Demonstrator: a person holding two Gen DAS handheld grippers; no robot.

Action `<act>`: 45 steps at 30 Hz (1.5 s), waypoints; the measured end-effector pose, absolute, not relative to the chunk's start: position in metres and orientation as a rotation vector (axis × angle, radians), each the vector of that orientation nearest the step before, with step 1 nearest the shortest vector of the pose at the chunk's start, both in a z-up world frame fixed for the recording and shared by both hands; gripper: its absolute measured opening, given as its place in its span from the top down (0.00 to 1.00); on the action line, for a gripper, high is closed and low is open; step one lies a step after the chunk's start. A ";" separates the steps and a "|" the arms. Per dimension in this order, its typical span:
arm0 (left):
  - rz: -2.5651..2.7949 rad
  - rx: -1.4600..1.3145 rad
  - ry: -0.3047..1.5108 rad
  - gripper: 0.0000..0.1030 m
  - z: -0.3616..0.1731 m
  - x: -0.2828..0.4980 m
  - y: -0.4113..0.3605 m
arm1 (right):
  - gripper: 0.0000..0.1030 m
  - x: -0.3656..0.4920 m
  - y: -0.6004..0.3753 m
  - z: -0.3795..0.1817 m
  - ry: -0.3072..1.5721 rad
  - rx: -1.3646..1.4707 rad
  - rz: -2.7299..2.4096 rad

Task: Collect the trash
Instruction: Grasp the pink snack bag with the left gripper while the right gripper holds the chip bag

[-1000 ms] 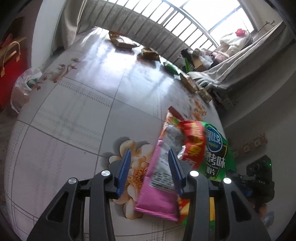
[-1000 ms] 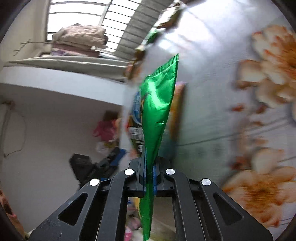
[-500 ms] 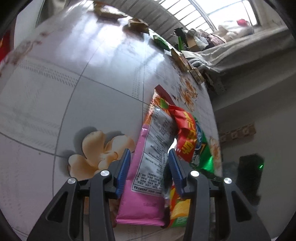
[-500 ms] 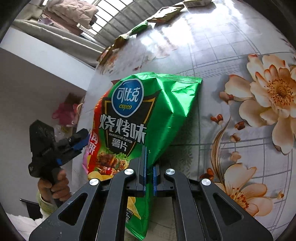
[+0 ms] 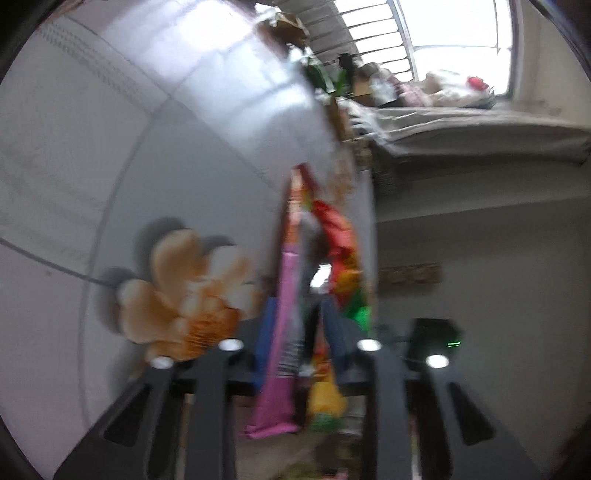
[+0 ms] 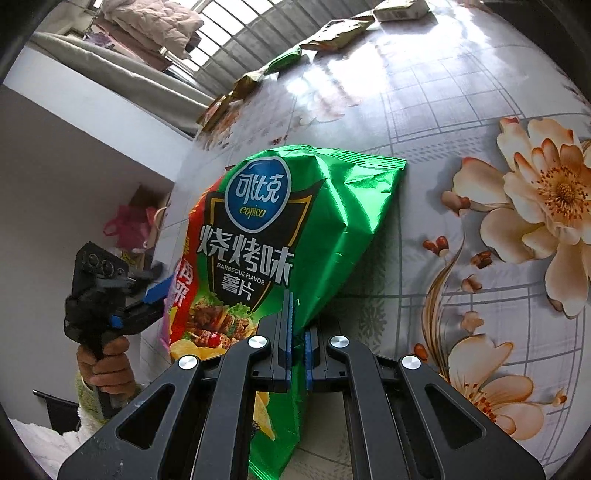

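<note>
While clamped, chip bag (image 6: 317, 221) splits fingers (image 6: 285, 332)

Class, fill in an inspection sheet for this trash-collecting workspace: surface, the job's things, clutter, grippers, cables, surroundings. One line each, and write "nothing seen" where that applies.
Surface: glossy floral tabletop, glare near the window.
Job's things: green chip bag lying on the table near its edge; pink wrapper with a red-and-green packet beside it.
Clutter: more snack wrappers lined along the far edge.
Grippers: right gripper shut on the green chip bag; left gripper has just been closing, the pink wrapper between its jaws, picture blurred.
Cables: nothing seen.
Surroundings: barred window, bedding piled on the ledge, white walls, pink bag by the wall.
</note>
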State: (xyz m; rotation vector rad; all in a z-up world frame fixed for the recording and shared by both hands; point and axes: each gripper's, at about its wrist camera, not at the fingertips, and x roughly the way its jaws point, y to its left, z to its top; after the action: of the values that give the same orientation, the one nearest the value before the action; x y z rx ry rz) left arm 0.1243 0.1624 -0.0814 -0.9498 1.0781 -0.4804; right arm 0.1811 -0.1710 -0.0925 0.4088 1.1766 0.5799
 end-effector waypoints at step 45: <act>-0.389 -0.730 0.856 1.00 -0.012 0.089 0.147 | 0.97 0.143 -0.234 -0.058 1.018 0.630 0.606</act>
State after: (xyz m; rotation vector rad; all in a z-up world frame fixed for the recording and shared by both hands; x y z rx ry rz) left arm 0.0892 0.1473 -0.0123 -0.7302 0.8557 -0.3894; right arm 0.1428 -0.2340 -0.0581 0.6298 1.0179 0.6057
